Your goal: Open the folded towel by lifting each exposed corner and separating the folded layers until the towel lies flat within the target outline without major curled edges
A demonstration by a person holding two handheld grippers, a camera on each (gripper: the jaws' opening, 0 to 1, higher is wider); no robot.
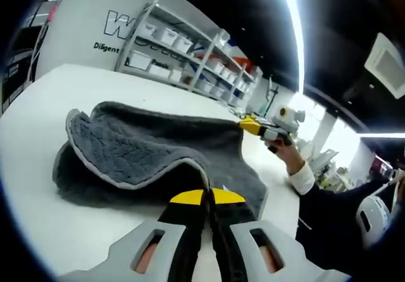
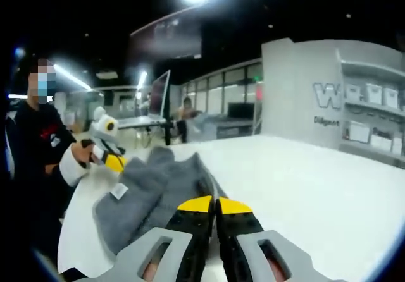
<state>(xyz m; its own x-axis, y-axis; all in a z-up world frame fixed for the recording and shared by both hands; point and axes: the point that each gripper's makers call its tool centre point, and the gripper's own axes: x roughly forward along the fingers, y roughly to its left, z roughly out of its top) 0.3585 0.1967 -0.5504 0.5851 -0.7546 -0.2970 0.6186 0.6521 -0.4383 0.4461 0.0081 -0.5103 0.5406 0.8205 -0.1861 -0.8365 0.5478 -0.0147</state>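
Lying on a white table point(image 1: 38, 124) is a gray towel point(image 1: 152, 149), and it is partly folded. In the left gripper view, one fluffy layer curls up and over, and its pale edge bends in a loop on the near side. The left gripper point(image 1: 207, 196) has yellow tips and its two jaws are pressed together right at the near edge of the towel. The edge seems pinched between them, but I cannot be sure. On the far right corner of the towel, the other gripper comes in, held by a person's hand point(image 1: 285, 150) with a white cuff and a dark sleeve.

In the right gripper view, the right gripper point(image 2: 215, 205) also has its yellow tips closed together at the towel point(image 2: 158, 187), and the cloth looks caught between them. A small white tag point(image 2: 119, 191) sticks out on the left side of the towel. The person point(image 2: 35, 143) stands at the left end of the table point(image 2: 304, 181). Far off, there are shelves point(image 1: 183, 48) with white boxes by a wall with big letters.
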